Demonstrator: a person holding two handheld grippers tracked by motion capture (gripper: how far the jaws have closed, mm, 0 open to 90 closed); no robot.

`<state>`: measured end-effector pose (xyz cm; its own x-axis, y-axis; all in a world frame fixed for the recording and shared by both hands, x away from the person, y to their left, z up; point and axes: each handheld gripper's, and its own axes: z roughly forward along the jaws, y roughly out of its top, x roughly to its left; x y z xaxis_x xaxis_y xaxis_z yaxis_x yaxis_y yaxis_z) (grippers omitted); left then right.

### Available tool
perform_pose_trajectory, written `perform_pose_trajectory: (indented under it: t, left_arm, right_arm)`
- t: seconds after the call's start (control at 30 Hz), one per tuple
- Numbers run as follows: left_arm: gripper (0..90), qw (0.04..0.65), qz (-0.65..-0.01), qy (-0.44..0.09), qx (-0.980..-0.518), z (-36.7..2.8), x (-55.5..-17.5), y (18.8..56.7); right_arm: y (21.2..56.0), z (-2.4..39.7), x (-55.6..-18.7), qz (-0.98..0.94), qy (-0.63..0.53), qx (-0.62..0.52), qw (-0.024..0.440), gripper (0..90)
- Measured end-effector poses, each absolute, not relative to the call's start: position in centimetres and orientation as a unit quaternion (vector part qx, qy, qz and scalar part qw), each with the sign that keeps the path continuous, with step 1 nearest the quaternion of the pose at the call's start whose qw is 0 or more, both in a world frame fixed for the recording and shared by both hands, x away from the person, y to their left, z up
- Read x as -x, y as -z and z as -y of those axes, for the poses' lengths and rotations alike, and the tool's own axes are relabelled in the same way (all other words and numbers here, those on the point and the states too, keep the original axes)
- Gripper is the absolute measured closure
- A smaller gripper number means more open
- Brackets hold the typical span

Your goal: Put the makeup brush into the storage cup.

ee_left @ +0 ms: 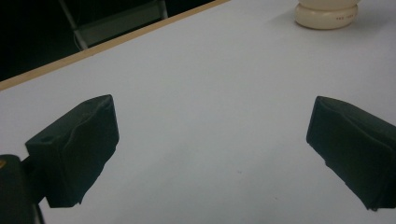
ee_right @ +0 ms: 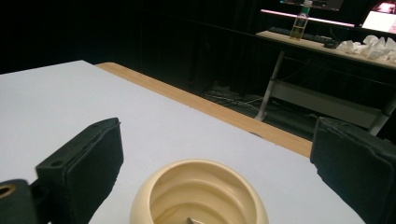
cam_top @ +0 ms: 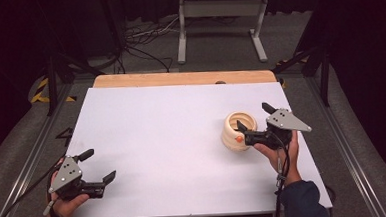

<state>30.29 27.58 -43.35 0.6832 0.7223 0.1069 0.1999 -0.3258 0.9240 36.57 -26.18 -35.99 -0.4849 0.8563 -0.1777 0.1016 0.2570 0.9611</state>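
One cream bowl point(cam_top: 238, 130) stood right of centre on the white table point(cam_top: 172, 139). Two grippers: the right gripper point(cam_top: 254, 119) stood wide open around it, untouching; the left gripper point(cam_top: 98, 166) gaped empty near the table's front-left corner.

Right gripper point(ee_right: 210, 172) is hanging low over the white table point(ee_right: 56, 98), jaws standing wide apart with nothing pressed between the pads. A cream ribbed bowl point(ee_right: 198, 198) is sitting below and between them, mouth up, something small inside at the bottom. Wooden table edge point(ee_right: 210, 109) is running behind; dark room beyond.
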Motion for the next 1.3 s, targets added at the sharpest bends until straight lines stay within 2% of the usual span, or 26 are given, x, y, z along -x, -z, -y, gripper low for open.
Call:
perform_pose_trajectory:
  t: [1.3]
  left_arm:
    - [3.3, 0.493, -0.297, -0.262, -0.775, -27.5, -30.3, 43.4]
  right_arm:
    - [36.1, 27.7, -33.9, -0.722, -0.481, -0.323, 0.379, 4.3]
